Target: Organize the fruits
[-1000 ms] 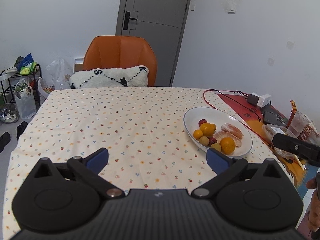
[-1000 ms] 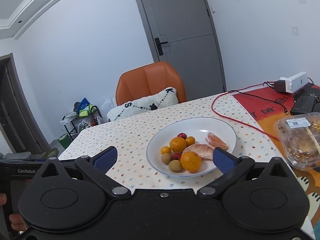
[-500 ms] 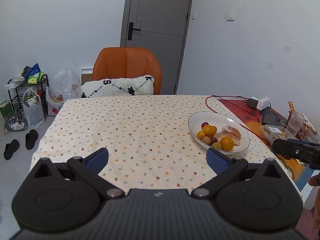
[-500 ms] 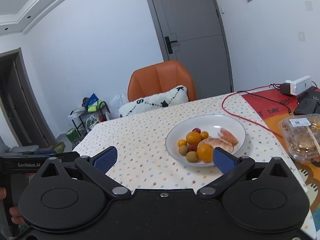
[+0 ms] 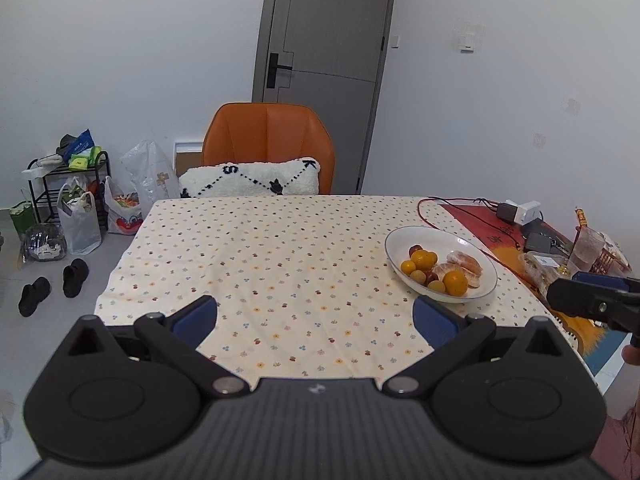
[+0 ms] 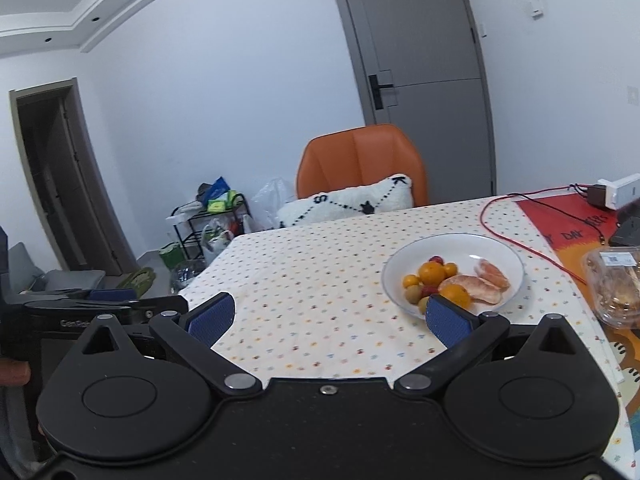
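Fruits (image 5: 440, 270) sit heaped in a white plate (image 5: 404, 240) on the right half of the worktop (image 5: 280, 248), which is covered with a cream cloth dotted with small flowers. From where I stand the pile holds several small oranges, a few greenish and dark red round pieces, and peeled citrus segments (image 6: 480, 280) lying toward the plate's right side. The left tool (image 5: 315, 315) hangs over the near edge of the worktop, its blue-padded fingers (image 5: 198, 314) spread wide apart with nothing between them; the plate lies ahead and to its right, well clear of the pads. The right tool (image 6: 330, 318) is likewise released, jaws wide and gripping nothing, and in its own view its right pad overlaps the near rim of the plate (image 6: 516, 256), though I cannot tell whether it is above the rim or just short of it. A red cable (image 6: 520, 240) loops across the cloth just behind the plate. To the plate's right a clear plastic box (image 6: 612, 288) rests on a red and orange mat (image 6: 576, 232). At the far side of the worktop stands an orange chair (image 5: 268, 136) with a white patterned cushion (image 5: 248, 180) on it, and behind that a grey door (image 5: 332, 60).
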`<state>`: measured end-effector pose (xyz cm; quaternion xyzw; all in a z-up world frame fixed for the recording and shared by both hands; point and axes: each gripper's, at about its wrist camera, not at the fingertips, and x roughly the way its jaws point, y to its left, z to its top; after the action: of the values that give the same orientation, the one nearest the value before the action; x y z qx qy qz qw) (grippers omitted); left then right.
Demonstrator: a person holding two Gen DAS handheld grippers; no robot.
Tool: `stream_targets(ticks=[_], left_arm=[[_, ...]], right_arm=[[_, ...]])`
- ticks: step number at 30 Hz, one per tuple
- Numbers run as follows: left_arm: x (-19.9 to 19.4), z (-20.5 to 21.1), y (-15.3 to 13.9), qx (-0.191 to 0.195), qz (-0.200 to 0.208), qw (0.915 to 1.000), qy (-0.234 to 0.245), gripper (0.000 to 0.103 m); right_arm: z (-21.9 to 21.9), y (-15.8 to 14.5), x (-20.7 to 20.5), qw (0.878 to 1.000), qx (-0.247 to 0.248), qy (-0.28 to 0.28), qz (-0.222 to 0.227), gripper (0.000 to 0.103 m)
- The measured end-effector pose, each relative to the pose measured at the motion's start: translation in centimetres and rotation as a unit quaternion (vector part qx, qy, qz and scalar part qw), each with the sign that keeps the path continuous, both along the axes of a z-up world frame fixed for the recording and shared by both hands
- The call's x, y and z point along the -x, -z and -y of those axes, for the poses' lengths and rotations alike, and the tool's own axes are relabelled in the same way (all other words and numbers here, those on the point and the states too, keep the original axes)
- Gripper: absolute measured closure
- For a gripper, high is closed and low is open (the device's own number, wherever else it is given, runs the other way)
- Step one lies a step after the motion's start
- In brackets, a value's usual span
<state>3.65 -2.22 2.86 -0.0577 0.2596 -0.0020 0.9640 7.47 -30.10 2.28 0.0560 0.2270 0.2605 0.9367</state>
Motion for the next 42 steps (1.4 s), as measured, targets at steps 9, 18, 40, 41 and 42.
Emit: stream_targets(ticks=[9, 18, 40, 41, 42], left_arm=[[0.10, -0.29, -0.26, -0.003, 0.000, 1.0000, -0.002, 0.000], [0.07, -0.02, -0.11, -0.005, -0.002, 1.0000, 0.002, 0.000], [0.20, -0.04, -0.07, -0.006, -0.003, 1.0000, 0.001, 0.000], [0.20, -0.04, -0.07, -0.006, -0.003, 1.0000, 0.001, 0.000], [0.23, -0.08, -0.07, -0.007, -0.003, 1.0000, 0.001, 0.000]], right_arm=[[-0.51, 0.27, -0.08, 1.000, 0.007, -0.005, -0.008, 0.000], [-0.32, 0.61, -0.12, 1.000, 0.009, -0.001, -0.012, 0.000], [-0.59, 0.61, -0.05, 1.000, 0.015, 0.001, -0.014, 0.000], [-0.59, 0.64, -0.03, 1.000, 0.015, 0.000, -0.014, 0.000], [-0.61, 0.63, -0.03, 1.000, 0.015, -0.001, -0.014, 0.000]])
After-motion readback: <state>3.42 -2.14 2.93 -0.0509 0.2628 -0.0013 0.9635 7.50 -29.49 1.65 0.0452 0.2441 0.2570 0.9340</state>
